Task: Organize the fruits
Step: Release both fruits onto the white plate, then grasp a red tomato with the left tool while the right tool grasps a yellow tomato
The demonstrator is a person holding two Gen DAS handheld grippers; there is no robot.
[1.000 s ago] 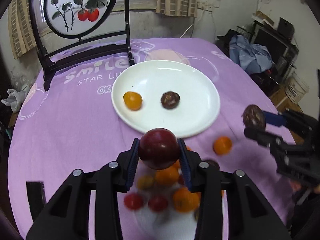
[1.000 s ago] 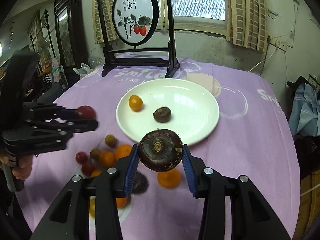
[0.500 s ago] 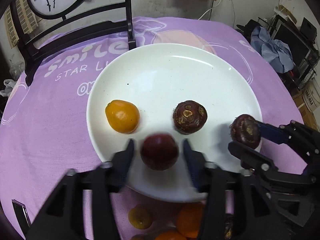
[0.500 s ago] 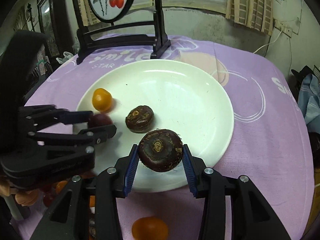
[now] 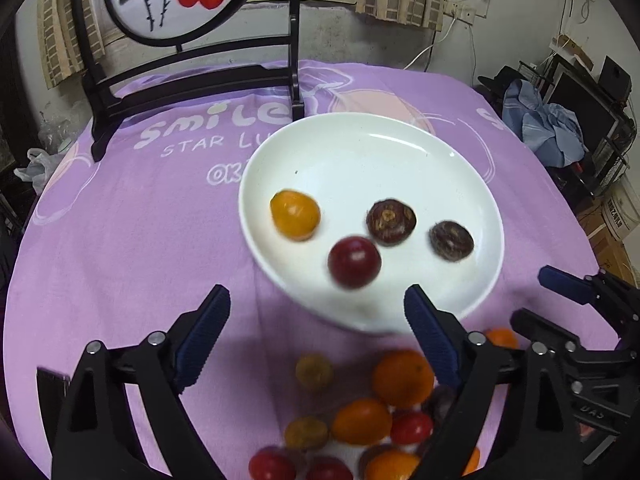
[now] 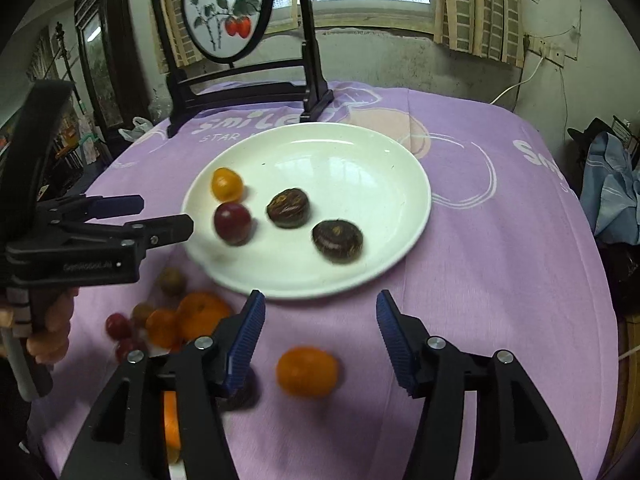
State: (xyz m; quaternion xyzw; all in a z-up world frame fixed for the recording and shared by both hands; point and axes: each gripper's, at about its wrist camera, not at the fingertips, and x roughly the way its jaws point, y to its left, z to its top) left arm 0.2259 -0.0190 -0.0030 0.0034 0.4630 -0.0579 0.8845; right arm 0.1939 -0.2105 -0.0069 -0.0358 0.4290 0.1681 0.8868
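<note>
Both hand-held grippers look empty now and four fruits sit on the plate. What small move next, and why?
Probably lower the right hand-held gripper onto the lone orange fruit just below its open fingers: it lies apart from the pile, so it is the easiest grasp, and the white plate has bare room.

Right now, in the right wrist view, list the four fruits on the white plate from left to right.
Orange fruit → red plum → first dark brown fruit → second dark brown fruit, all on the white plate.
</note>
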